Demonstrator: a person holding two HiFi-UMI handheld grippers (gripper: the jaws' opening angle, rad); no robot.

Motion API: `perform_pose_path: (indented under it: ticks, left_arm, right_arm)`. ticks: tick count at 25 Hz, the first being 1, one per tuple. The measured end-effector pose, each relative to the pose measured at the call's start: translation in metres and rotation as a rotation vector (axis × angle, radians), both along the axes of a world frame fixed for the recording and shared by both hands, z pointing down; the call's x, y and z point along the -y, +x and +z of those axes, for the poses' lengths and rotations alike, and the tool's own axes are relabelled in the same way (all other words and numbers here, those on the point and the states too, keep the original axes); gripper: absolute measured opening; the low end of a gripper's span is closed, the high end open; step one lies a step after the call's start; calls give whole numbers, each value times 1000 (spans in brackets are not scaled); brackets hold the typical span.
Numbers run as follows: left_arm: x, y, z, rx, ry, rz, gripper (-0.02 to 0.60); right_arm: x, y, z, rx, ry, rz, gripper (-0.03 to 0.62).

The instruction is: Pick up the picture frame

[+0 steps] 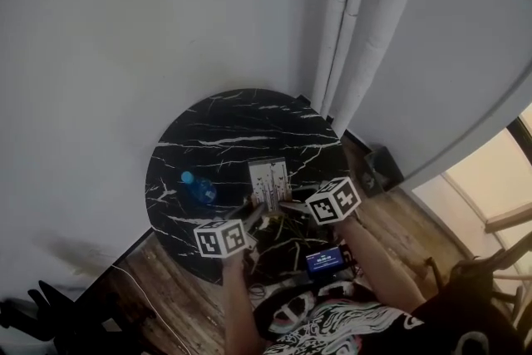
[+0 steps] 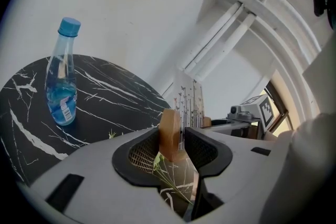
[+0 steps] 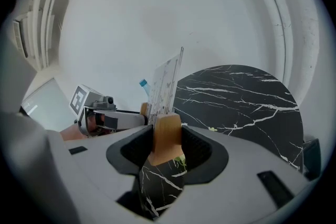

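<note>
Fingers (image 2: pixel 143 153) of left gripper (image 2: pixel 173 147) and right gripper (image 3: pixel 167 145) pinch the wooden feet (image 3: pixel 167 131) of the picture frame (image 1: pixel 268 179) standing on the marble table (image 1: pixel 224 120); only the left gripper view shows the blue bottle (image 2: pixel 61 86) with its label, unreadable.

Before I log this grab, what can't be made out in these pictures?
Head view: picture frame bottom edge, hidden by left claw and right claw.
Right gripper view: bottle below its cap, behind the frame.
Left gripper view: bottle's label print, too small.
</note>
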State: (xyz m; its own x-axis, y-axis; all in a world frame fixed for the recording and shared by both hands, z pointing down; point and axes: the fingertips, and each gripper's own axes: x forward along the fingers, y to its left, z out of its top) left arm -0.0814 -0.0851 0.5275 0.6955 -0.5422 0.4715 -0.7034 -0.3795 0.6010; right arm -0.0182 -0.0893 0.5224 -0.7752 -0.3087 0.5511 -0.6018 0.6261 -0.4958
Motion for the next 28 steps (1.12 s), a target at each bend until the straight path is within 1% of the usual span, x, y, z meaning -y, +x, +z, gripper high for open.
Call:
perform_pose_path:
  ticks: [15, 28]
  left_arm:
    - [1, 1, 2, 4, 3, 6, 161]
    - [3, 0, 8, -13, -24, 9, 161]
  right_arm:
    - [0, 1, 2, 6, -10, 8, 170]
    - [2, 1, 7, 2, -31, 10, 171]
